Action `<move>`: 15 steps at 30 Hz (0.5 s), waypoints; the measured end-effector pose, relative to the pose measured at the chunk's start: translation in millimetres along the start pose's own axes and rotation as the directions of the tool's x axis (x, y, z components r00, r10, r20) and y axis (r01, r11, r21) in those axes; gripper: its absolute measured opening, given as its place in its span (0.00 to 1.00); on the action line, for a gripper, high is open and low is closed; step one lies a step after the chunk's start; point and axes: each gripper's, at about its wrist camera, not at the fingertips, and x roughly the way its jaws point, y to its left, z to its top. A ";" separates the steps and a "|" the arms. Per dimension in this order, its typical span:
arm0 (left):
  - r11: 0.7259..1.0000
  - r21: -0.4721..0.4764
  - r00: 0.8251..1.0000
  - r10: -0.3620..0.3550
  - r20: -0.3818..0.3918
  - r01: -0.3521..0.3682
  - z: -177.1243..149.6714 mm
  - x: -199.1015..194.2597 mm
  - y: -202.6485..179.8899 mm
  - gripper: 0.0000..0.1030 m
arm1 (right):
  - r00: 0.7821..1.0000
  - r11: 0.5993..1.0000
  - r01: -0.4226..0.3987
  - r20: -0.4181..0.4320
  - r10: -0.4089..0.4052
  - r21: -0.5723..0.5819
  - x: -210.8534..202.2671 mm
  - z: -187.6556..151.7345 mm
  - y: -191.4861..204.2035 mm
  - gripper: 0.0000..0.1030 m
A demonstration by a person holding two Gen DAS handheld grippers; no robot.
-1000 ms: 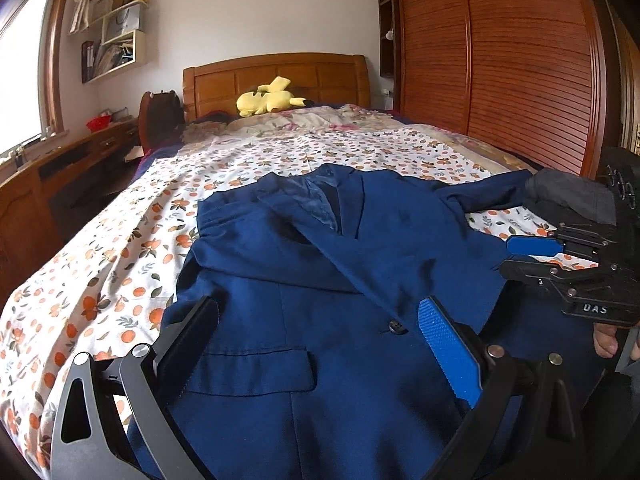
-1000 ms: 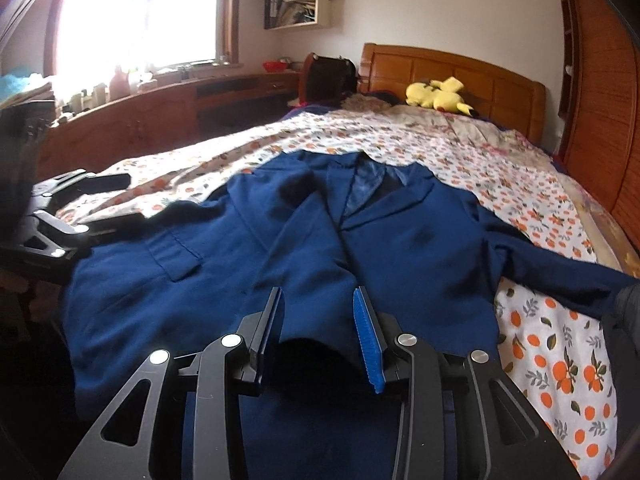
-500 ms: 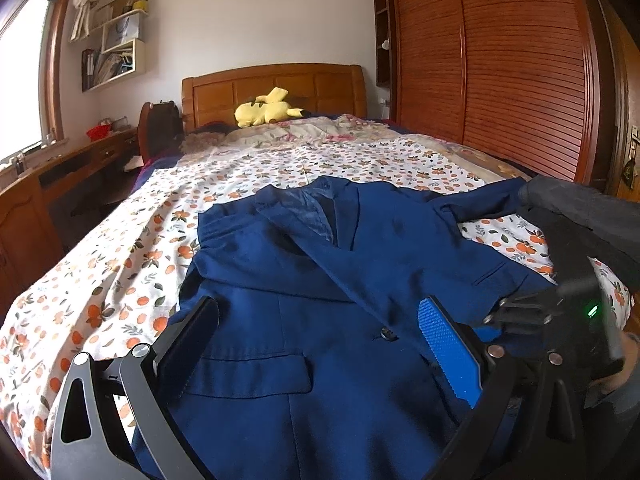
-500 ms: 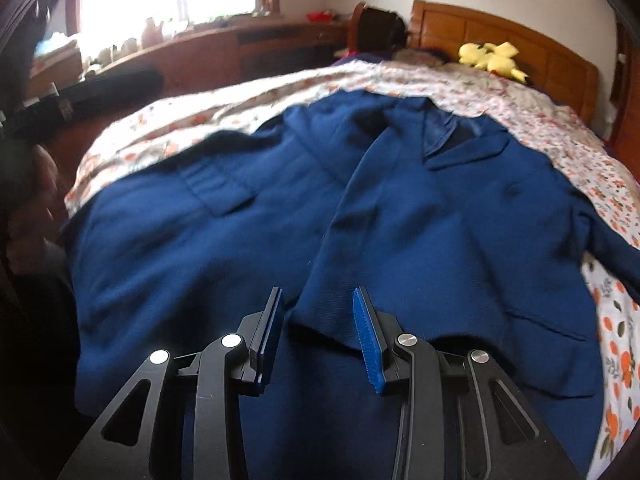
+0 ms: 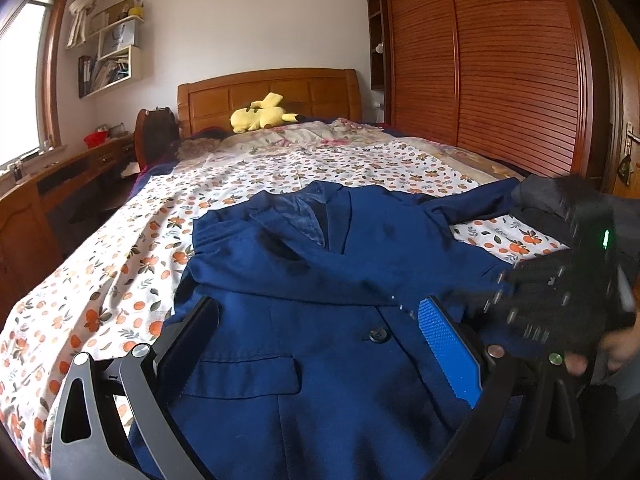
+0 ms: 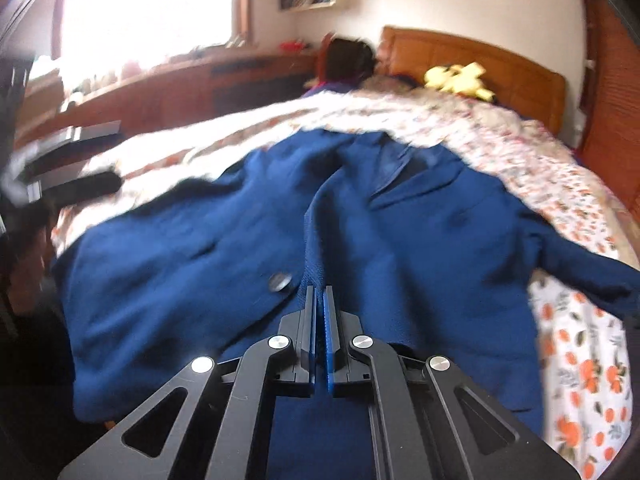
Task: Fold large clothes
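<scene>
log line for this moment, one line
right gripper: shut on blue jacket front edge | left gripper: open above jacket | bed: jacket spread flat

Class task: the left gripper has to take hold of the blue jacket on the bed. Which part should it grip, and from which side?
Probably the near front hem of the blue jacket, approached from the foot of the bed: it lies flat between the open left gripper, below the pocket flap.

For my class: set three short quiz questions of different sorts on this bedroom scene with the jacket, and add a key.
1. True or false: the blue jacket lies on the flowered bedsheet.
2. The right tongs are: A) wide open, B) shut on the jacket's front edge, C) holding a pillow.
3. Fill in: the yellow ___ lies by the headboard.

Key: 1 true; 2 B; 3 plush toy.
</scene>
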 end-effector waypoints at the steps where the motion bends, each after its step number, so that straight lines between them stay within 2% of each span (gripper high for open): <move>1: 1.000 0.001 1.000 -0.001 -0.002 0.001 0.1 0.4 -0.6 0.98 | 1.000 1.000 0.012 0.017 -0.012 0.016 -4.4 3.2 -7.8 0.02; 8: 1.000 0.012 1.000 -0.012 -0.002 0.012 8.3 -0.2 -8.1 0.98 | 0.992 0.991 0.093 0.073 -0.101 0.101 -16.5 20.3 -56.9 0.02; 12: 0.999 0.035 1.000 -0.029 0.006 0.029 16.4 -2.5 -16.1 0.98 | 0.983 0.980 0.161 0.073 -0.171 0.120 -11.2 28.2 -78.5 0.02; 15: 0.998 0.060 1.000 -0.016 0.009 0.015 19.2 3.1 -23.0 0.98 | 0.972 0.964 0.217 0.053 -0.227 0.155 -2.1 28.8 -98.7 0.02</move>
